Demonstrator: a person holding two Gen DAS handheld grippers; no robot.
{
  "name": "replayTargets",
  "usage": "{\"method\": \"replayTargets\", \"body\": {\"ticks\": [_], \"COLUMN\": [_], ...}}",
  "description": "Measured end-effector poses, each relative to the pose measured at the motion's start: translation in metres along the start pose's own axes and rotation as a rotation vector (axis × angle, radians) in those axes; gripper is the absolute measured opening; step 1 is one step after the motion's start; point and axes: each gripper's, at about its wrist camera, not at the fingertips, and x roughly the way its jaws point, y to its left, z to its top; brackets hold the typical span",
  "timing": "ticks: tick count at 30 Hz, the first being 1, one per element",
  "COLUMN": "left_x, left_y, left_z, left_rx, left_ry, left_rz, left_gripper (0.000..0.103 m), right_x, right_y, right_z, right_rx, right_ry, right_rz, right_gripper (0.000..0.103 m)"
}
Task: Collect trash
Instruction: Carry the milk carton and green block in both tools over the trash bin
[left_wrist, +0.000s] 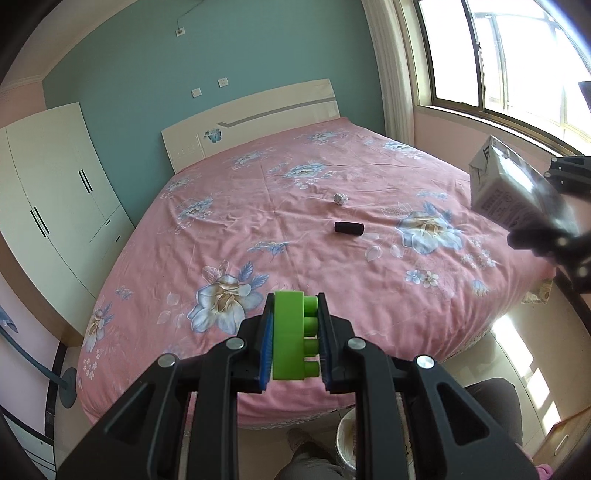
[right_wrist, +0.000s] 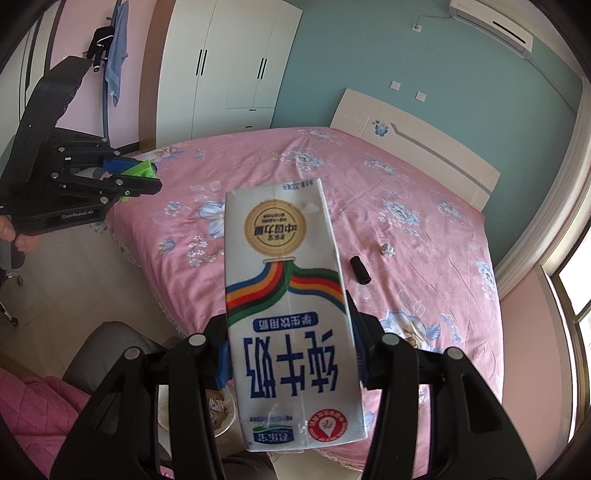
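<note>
Milk carton (right_wrist: 291, 314) reading "纯牛奶", hand-held gripper (right_wrist: 142, 182) marked, apparently, "GenRobot.AI"

Green toy brick (left_wrist: 293, 334) and white milk carton (right_wrist: 291, 317) — both held above the bed (left_wrist: 332, 177); foil ball (left_wrist: 340, 198) and black tube (left_wrist: 349, 227) lie mid-bed.

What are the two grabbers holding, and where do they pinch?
Left gripper pinches a green toy block across its flat back and studs. Right gripper squeezes a milk carton by its narrow sides.
</note>
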Motion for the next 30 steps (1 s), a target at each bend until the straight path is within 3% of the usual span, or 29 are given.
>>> {"method": "replayTargets", "body": {"ticks": [12, 30], "left_x": [0.083, 0.194], "left_y": [-0.019, -0.064], "left_z": [-0.069, -0.189], "left_rx": [-0.027, -0.040], "left_ry": [0.199, 0.508], "left_rz": [-0.086, -0.184], "left_gripper": [0.023, 0.023], "right_x": [0.084, 0.209], "right_y": [0.030, 0.087], "right_z": [-0.053, -0.169], "right_rx": [0.039, 0.102], "right_ry": [0.128, 0.382], "right_rz": [0.117, 0.291], "right_gripper": [0.050, 0.050]}}
